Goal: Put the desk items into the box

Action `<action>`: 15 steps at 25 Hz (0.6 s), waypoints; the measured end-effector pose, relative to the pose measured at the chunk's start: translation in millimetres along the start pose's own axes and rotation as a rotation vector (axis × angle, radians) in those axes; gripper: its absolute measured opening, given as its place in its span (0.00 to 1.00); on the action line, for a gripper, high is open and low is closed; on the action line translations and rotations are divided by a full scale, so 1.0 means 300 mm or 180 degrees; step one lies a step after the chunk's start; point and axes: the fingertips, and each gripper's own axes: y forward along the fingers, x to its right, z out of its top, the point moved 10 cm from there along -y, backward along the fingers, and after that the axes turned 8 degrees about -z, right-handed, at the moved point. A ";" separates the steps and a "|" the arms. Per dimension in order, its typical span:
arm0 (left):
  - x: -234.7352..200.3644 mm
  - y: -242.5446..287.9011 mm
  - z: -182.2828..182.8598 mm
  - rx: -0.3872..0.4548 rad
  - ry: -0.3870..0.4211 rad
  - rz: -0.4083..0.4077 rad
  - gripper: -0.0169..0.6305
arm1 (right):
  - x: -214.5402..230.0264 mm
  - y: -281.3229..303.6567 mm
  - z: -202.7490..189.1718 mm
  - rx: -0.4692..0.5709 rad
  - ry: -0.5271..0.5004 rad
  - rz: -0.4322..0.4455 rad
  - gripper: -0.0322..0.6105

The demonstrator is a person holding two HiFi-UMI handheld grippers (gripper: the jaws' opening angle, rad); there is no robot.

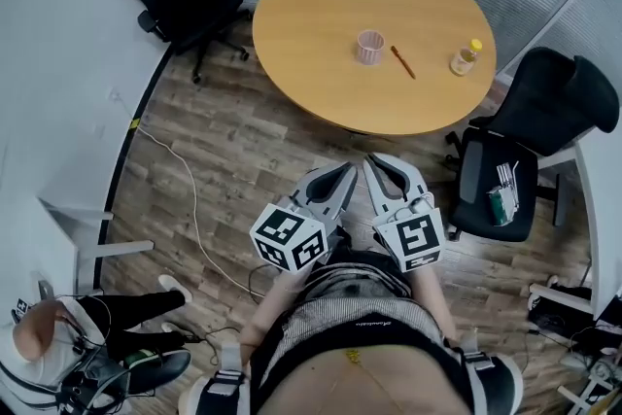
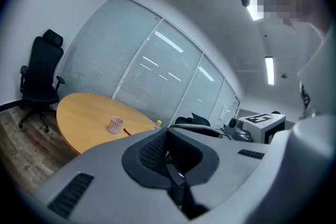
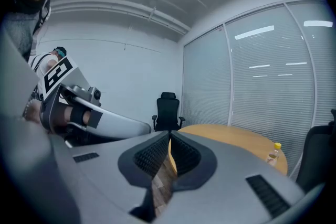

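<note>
Hovering side by side above waist (image 1: pixel 355 306), left hand-held gripper (image 1: pixel 349 168), right hand-held gripper (image 1: pixel 370 159), both closed, empty

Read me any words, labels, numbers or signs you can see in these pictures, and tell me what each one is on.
No text can be read in any view.
The left marker cube and right marker cube: black-and-white square patterns only, no letters.
The bottle: any label is too small to read.
The white and green items on the chair seat: print too small to read.
</note>
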 end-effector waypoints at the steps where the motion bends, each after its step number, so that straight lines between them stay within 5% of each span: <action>1: -0.009 -0.005 0.002 0.0003 0.0000 0.0000 0.03 | -0.004 0.005 0.000 0.0005 0.0013 -0.0017 0.10; 15: -0.102 -0.065 0.035 0.0061 0.0057 -0.0150 0.03 | -0.094 0.058 0.003 0.0012 0.0018 -0.0243 0.10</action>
